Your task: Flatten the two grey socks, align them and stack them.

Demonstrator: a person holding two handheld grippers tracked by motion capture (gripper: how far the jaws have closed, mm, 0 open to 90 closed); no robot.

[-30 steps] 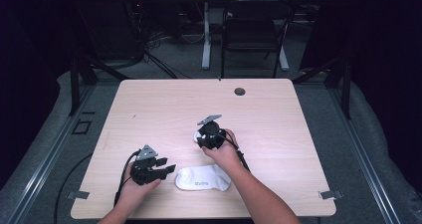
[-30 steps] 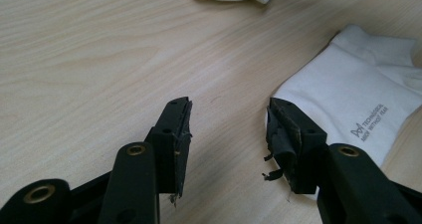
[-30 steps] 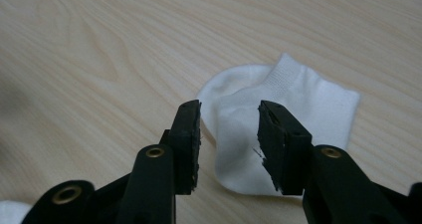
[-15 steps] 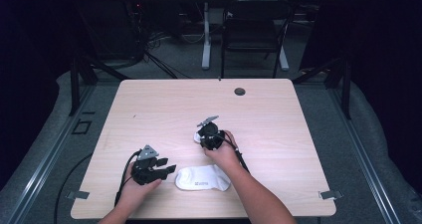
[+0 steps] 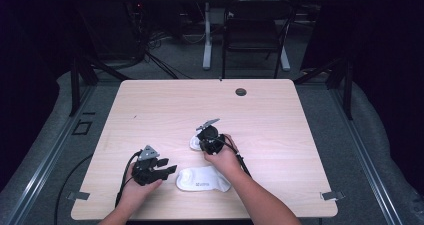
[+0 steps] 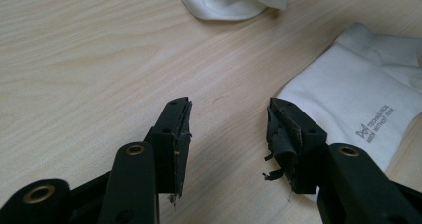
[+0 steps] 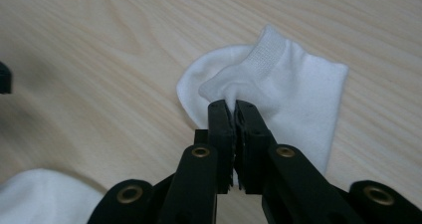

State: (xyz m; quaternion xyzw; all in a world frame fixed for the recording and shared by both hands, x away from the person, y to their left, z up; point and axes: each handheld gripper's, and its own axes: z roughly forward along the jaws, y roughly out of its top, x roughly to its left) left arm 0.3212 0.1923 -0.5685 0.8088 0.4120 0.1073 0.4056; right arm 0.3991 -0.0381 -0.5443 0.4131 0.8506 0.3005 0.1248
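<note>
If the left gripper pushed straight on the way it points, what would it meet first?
Probably bare table first: the left gripper stands open, nothing between its jaws. The printed white sock lies just off its right jaw; depth unclear.

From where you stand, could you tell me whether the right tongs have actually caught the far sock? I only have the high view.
Observer: Yes, the right tongs have just been closing and now pinch a fold of the far sock near its ribbed cuff.
Operator: Thank you. Do the left tongs hold anything?
Observer: No, the left tongs stand open over bare table, with nothing between them.
Operator: And the near sock?
Observer: The near sock lies flat beside one of their jaws, grey lettering facing up.
</note>
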